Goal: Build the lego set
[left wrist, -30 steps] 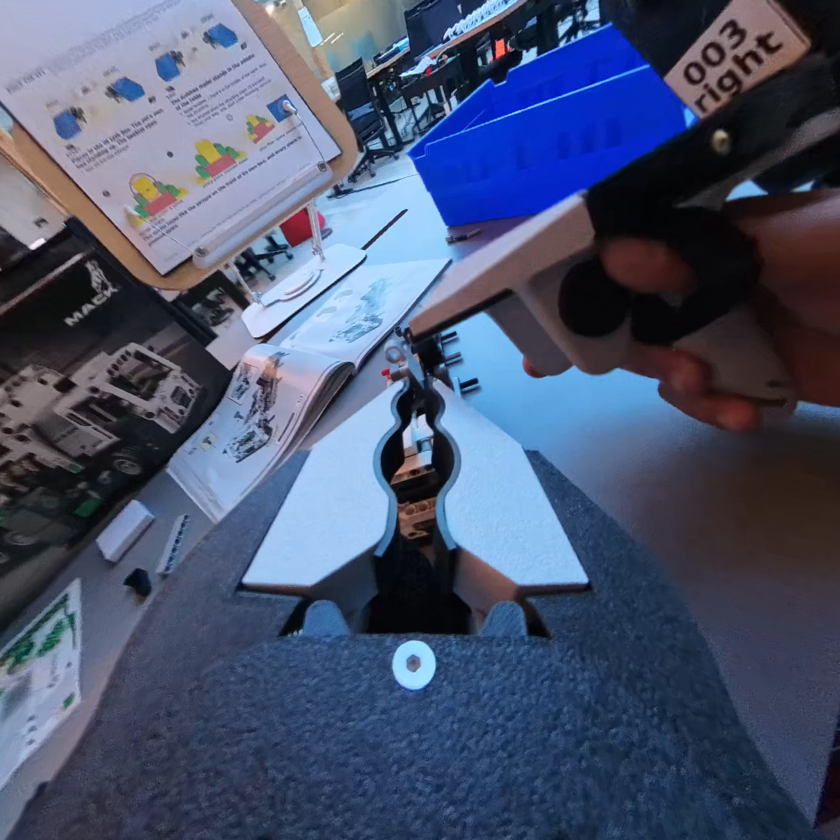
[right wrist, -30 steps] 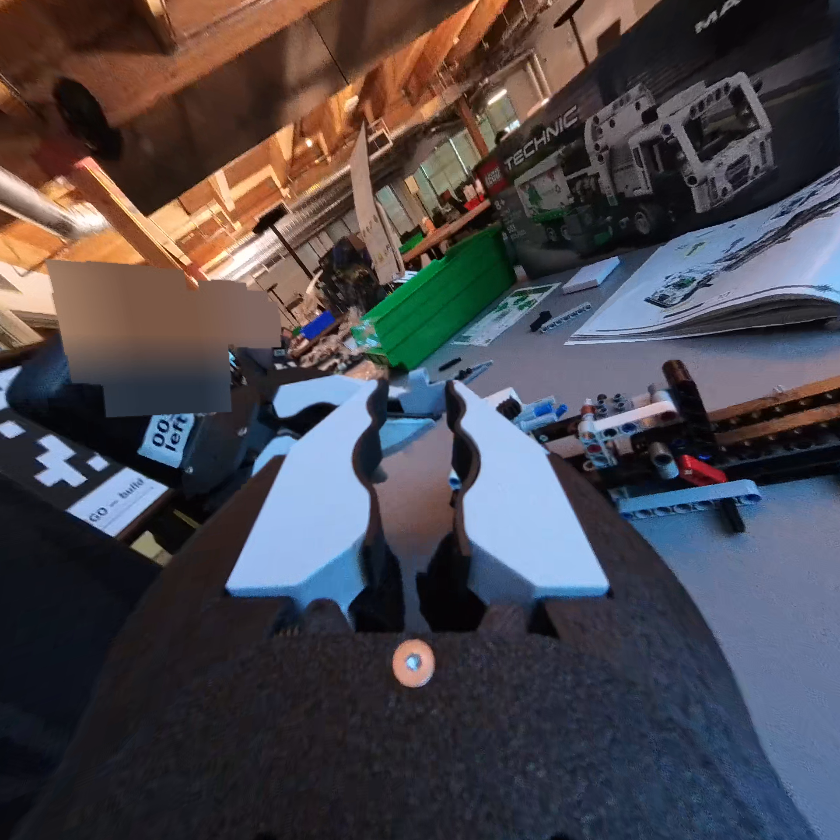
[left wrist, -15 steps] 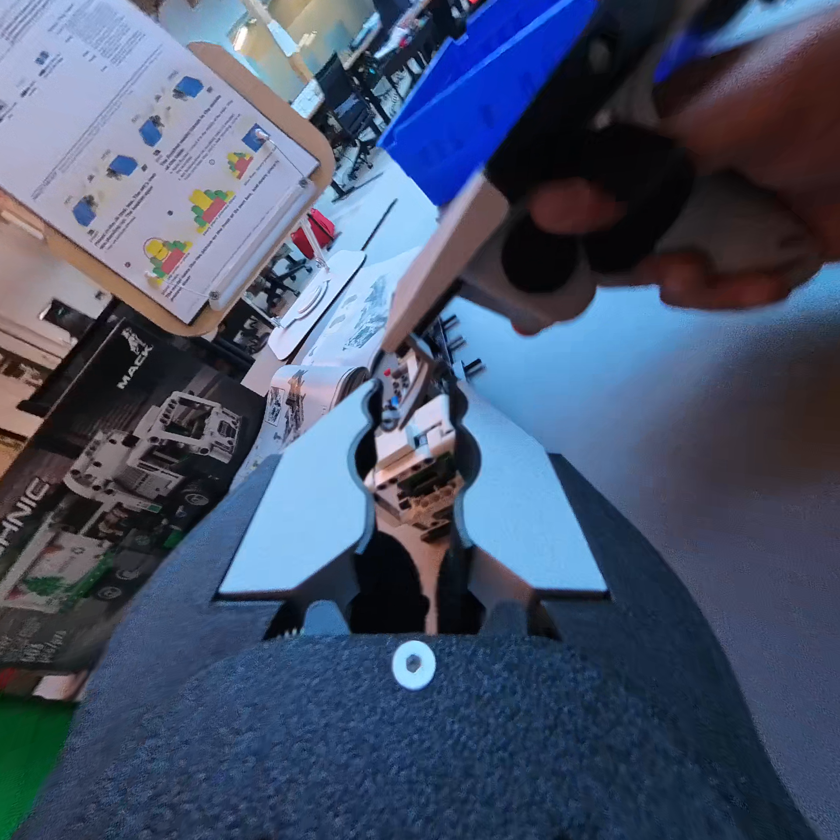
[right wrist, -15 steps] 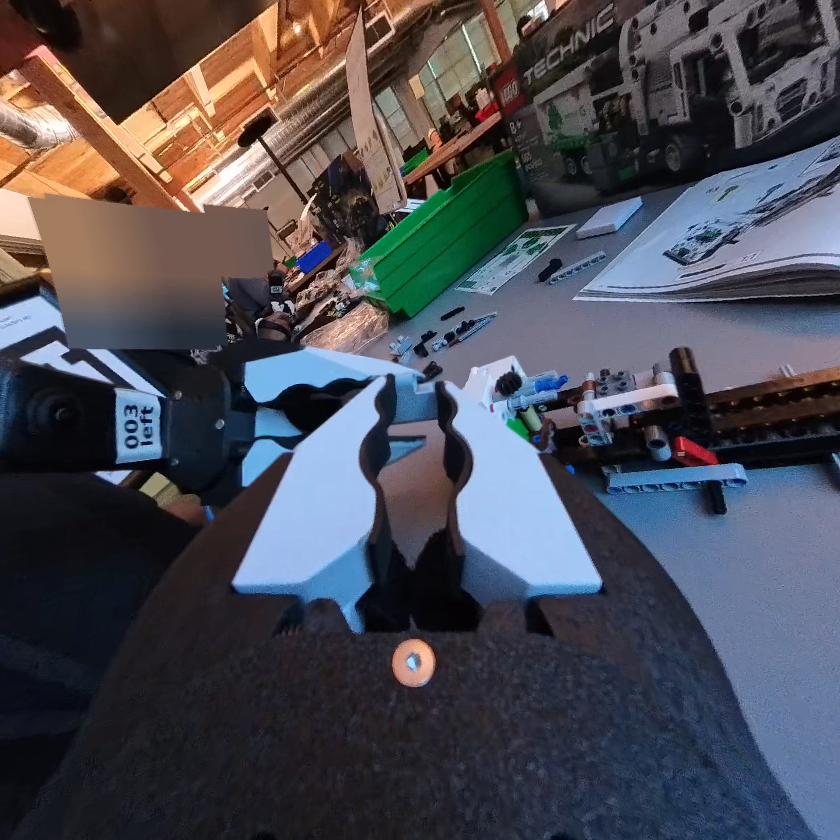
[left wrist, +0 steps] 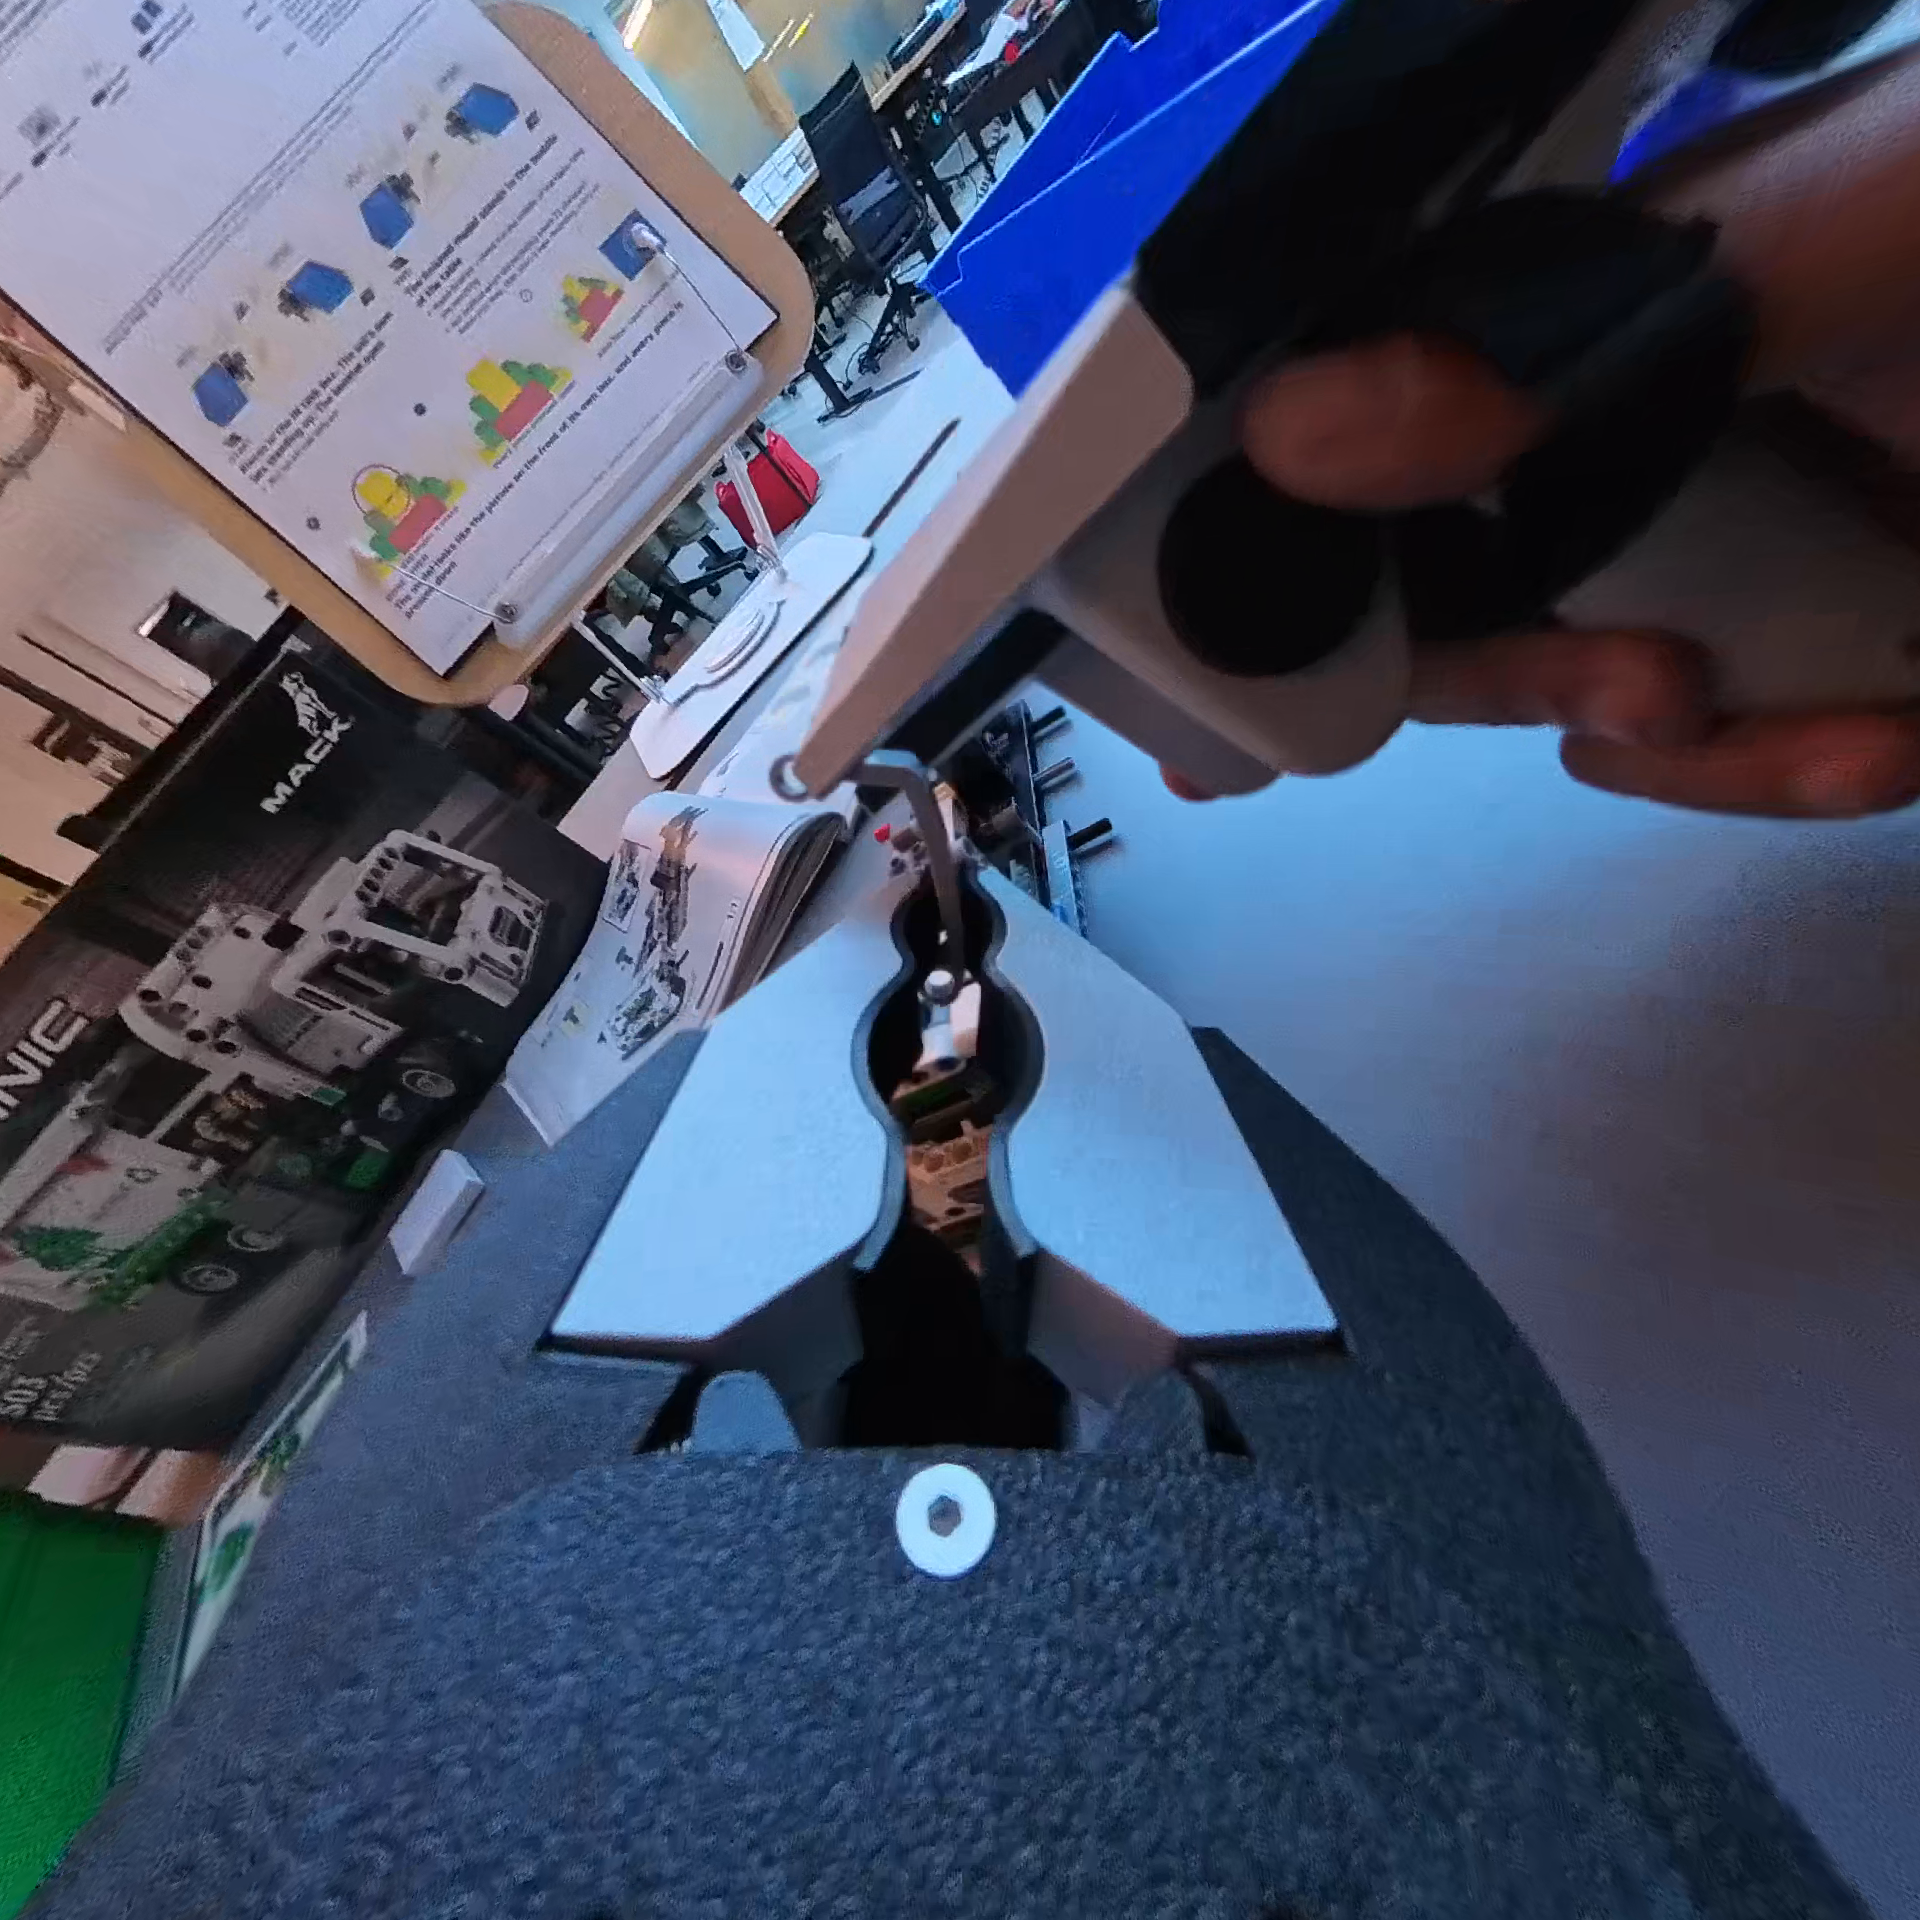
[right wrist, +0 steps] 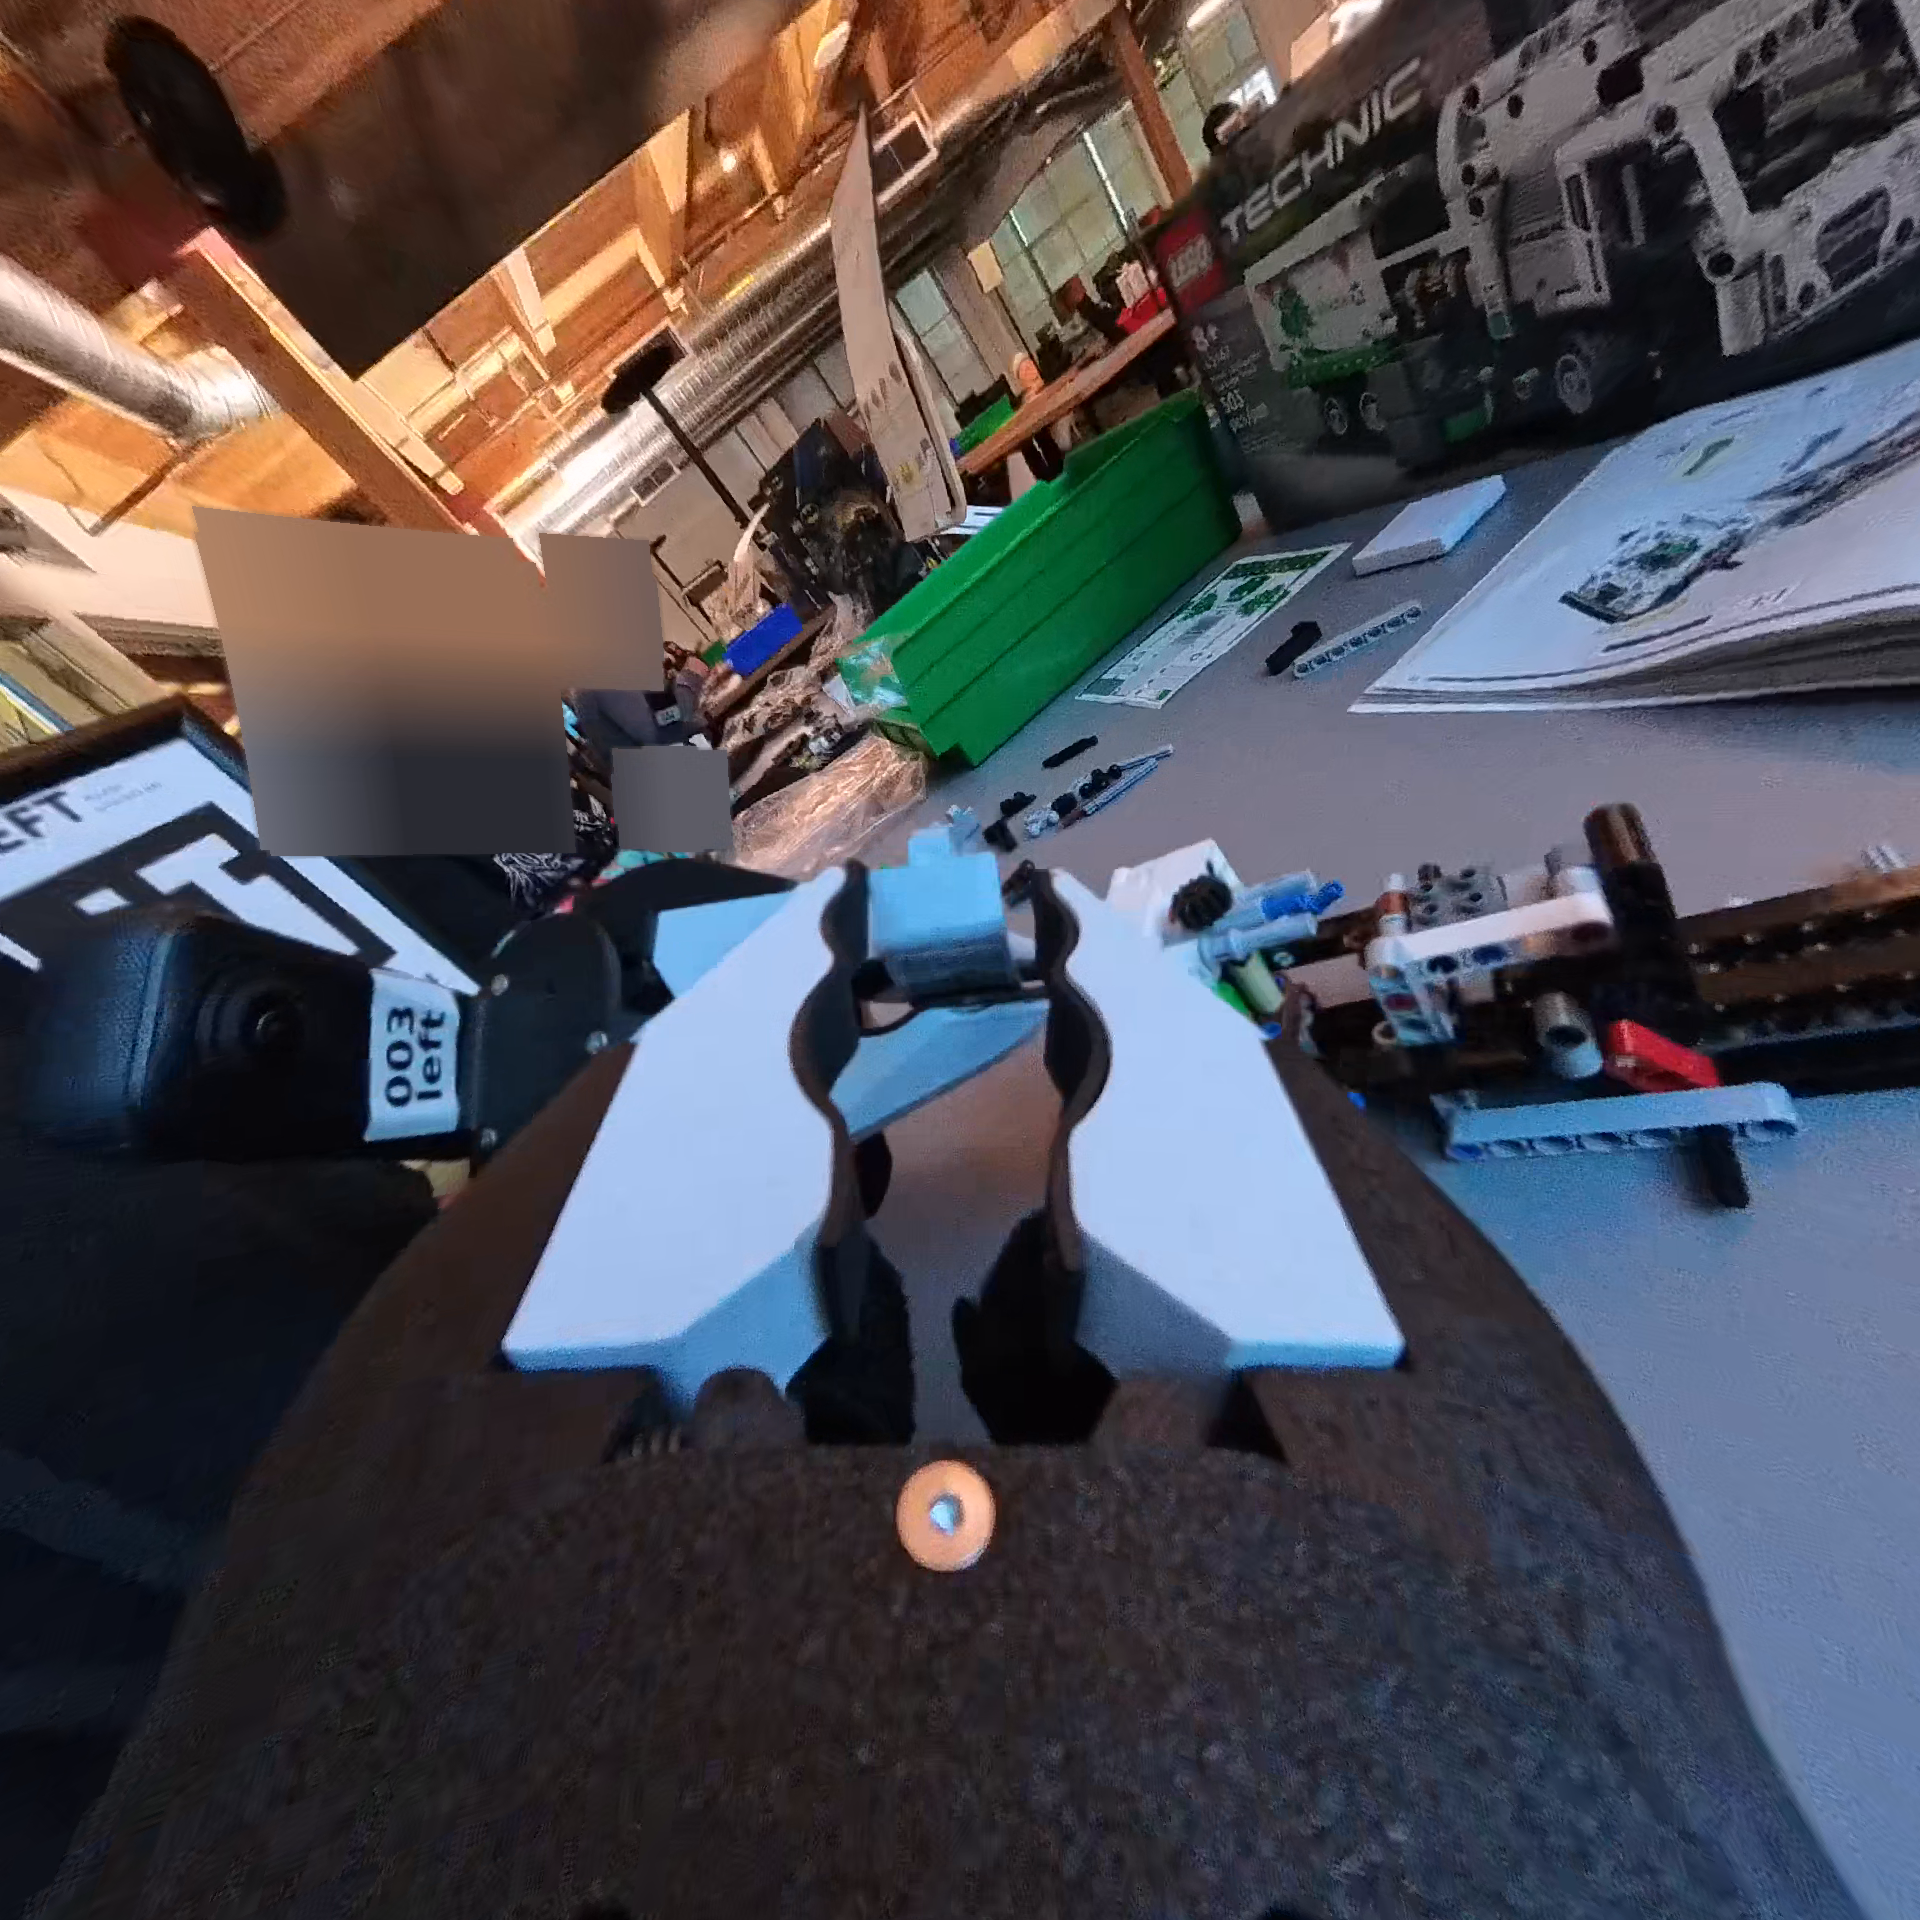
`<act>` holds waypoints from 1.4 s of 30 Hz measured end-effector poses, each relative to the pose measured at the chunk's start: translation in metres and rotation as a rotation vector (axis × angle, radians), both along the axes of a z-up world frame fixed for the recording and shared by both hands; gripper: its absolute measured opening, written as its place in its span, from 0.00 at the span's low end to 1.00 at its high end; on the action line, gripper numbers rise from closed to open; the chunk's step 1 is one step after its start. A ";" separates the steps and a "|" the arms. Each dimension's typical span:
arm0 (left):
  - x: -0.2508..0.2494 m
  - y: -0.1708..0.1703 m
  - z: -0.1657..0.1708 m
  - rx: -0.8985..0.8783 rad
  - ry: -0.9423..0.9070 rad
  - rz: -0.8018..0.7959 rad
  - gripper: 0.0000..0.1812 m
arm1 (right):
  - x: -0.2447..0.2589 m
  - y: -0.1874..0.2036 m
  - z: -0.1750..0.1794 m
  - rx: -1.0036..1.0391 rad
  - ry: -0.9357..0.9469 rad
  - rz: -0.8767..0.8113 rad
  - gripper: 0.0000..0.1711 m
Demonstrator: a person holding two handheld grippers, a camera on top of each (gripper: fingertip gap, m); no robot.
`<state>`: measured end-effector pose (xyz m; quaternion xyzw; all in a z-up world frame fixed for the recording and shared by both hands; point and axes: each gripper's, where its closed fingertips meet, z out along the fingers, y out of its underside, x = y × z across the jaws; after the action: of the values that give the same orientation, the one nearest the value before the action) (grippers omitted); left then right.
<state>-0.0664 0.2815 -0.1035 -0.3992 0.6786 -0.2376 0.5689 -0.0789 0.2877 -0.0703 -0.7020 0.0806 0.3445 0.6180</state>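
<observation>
The dark lego assembly, with white, red and grey parts, lies on the grey table to the right. My left gripper is shut on its near end, and white, green and tan parts show between the fingers. A thin bent grey piece rises from the tips toward my right gripper, which a hand holds above. In the right wrist view my right gripper is open and empty. Its fingers stand on either side of the left gripper's tip.
An open instruction booklet, the set's box and a clipboard stand are behind the assembly. A green bin, a blue bin, a loose blue-grey beam and small parts lie around.
My left gripper opened wider half a second ago and has closed again on the assembly's end. My right gripper has opened a little and moved in over the left gripper's tip.
</observation>
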 end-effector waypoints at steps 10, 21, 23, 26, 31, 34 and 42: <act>0.003 -0.007 -0.006 -0.113 0.004 0.013 0.01 | 0.001 -0.002 -0.006 -0.023 -0.053 -0.062 0.14; -0.012 0.041 -0.024 -0.406 0.086 -0.029 0.53 | 0.058 0.007 -0.059 -0.412 -0.489 -0.172 0.13; -0.007 0.039 -0.027 -0.432 0.125 -0.058 0.57 | 0.056 0.012 -0.057 -0.418 -0.493 -0.157 0.13; -0.003 0.027 -0.036 -0.472 0.188 -0.122 0.57 | 0.055 0.015 -0.056 -0.443 -0.528 -0.164 0.13; 0.000 0.025 -0.037 -0.450 0.184 -0.136 0.48 | 0.057 0.017 -0.054 -0.452 -0.650 -0.149 0.13; 0.002 0.025 -0.039 -0.467 0.196 -0.136 0.48 | 0.057 0.019 -0.054 -0.480 -0.723 -0.138 0.13; 0.002 0.026 -0.039 -0.489 0.203 -0.141 0.48 | 0.057 0.022 -0.064 -0.548 -0.730 -0.097 0.13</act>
<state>-0.0642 0.3072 -0.1426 -0.4982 0.6809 -0.3921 0.3666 -0.0215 0.3101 -0.1342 -0.9104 -0.0213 0.0112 0.4130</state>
